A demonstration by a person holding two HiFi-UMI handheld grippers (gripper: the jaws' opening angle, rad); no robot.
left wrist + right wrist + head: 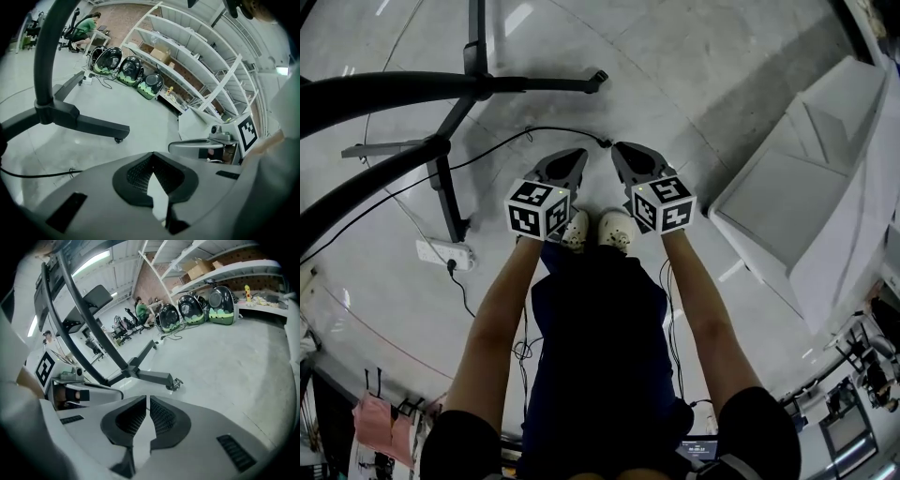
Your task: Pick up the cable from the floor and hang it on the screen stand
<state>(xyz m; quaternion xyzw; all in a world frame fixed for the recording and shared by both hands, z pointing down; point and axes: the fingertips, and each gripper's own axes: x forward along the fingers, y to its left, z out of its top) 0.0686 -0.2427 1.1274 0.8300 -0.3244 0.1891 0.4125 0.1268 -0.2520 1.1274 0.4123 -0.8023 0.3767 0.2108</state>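
My left tongs (pixel 578 155) and right tongs (pixel 619 150) are both closed and empty at frame centre. The cable (pixel 534 129) lies on the floor just above them. It's thin and flat. If I don't open the tongs in time, I'd likely just shove it toward the screen stand (pixel 478 84), upper left.

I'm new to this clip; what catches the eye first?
Two grey grippers with black-and-white marker cubes, left gripper and right gripper, sit side by side at centre, shut and empty. A thin black cable lies on the pale floor near their tips, beside the black screen stand, upper left.
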